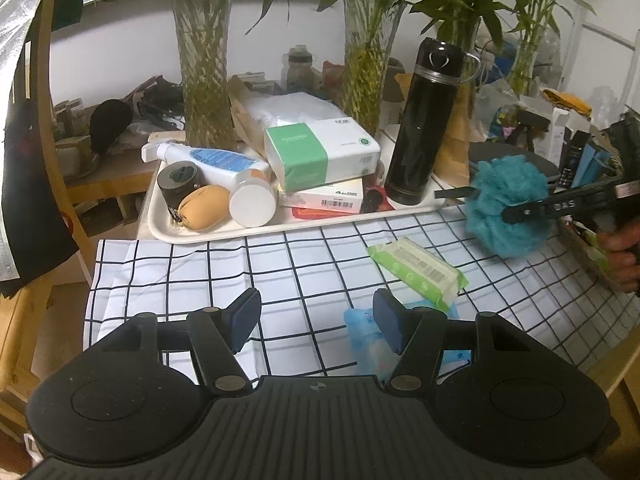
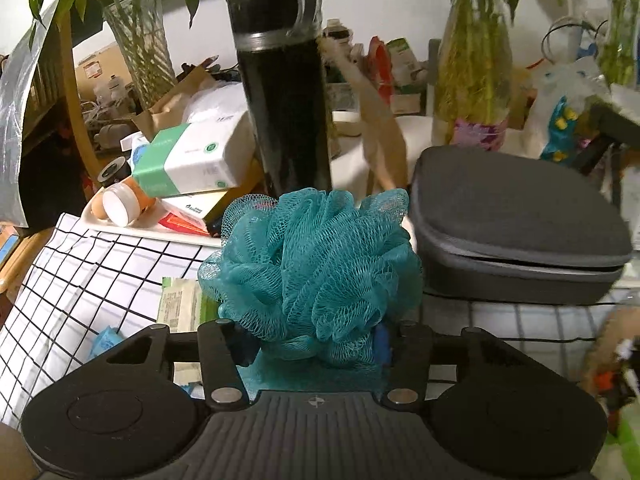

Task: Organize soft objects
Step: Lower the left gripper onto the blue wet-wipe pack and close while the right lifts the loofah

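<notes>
My right gripper (image 2: pixel 314 346) is shut on a teal mesh bath pouf (image 2: pixel 316 268) and holds it above the checked cloth (image 2: pixel 92 264). The pouf also shows in the left wrist view (image 1: pixel 506 208), held at the right by the right gripper (image 1: pixel 472 196). My left gripper (image 1: pixel 316 324) is open and empty over the cloth (image 1: pixel 200 276). A green wet-wipe pack (image 1: pixel 418 272) lies on the cloth ahead of it, and a blue soft packet (image 1: pixel 366 340) lies under its right finger. A tan soft pouch (image 1: pixel 204 208) lies in the white tray (image 1: pixel 224 234).
The tray holds a black flask (image 1: pixel 424 120), tissue boxes (image 1: pixel 320 152), a spray bottle (image 1: pixel 208 158) and a jar (image 1: pixel 252 200). Glass vases with bamboo (image 1: pixel 204 64) stand behind. A grey hard case (image 2: pixel 516 216) sits at the right. A wooden chair frame (image 1: pixel 52 136) is at the left.
</notes>
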Demonstrator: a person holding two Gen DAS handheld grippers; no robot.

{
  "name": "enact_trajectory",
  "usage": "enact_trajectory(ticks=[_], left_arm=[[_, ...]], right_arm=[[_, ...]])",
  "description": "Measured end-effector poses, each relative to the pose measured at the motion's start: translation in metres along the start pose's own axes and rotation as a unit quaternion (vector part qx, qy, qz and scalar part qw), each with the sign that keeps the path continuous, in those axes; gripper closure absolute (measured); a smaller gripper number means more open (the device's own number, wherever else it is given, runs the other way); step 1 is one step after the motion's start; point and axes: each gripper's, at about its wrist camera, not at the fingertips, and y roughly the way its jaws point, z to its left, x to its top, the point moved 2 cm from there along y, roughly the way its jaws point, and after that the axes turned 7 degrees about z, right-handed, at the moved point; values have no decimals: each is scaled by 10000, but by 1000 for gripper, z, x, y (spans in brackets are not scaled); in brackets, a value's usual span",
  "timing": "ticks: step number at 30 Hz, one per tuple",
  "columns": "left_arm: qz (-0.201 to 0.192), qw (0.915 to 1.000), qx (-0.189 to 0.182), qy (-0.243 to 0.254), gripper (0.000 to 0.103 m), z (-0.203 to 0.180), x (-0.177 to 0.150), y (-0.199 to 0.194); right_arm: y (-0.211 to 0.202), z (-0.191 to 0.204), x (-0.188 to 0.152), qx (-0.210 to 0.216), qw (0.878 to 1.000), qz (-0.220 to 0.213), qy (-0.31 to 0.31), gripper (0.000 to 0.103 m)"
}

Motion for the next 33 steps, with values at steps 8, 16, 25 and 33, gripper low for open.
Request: enact_trajectory(ticks=[8, 16, 25, 33], left_arm=[[64, 10000, 0, -10, 42, 0, 2, 6], [296, 9982, -289, 426, 42, -4, 0, 21], [782, 9871, -1079, 888, 42, -7, -5, 67], [576, 9750, -1472, 1564, 20, -20, 2, 85]], right_arm=[[-30, 3, -11, -207, 9998, 16, -37, 49], [-75, 5, -26, -107, 9997, -234, -13, 49], [-109, 9, -46, 26, 9994, -357, 31, 49], [-112, 5, -47, 85, 9991, -419, 29, 48]])
